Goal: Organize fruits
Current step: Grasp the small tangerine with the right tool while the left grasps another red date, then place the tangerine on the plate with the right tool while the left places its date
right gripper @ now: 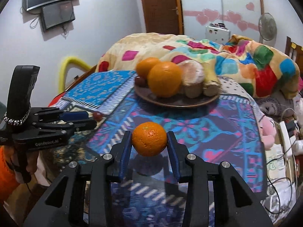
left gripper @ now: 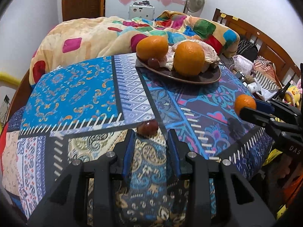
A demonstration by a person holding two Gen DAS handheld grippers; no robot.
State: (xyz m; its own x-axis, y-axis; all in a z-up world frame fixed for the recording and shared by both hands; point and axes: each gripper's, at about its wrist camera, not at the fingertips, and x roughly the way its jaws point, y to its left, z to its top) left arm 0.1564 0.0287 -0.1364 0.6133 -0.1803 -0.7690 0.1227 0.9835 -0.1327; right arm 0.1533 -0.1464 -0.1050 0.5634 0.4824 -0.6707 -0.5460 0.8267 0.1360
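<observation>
A brown plate on the patterned cloth holds two oranges, a small red fruit and a pale wrapped lump. My right gripper is shut on a small orange and holds it above the cloth, short of the plate; it shows at the right of the left wrist view. My left gripper is open, its fingertips on either side of a small dark red fruit lying on the cloth. That fruit also shows in the right wrist view.
A folded blue cloth covers the table's left part. A colourful blanket lies piled on the bed behind. Clutter and cables crowd the right side beyond the table edge.
</observation>
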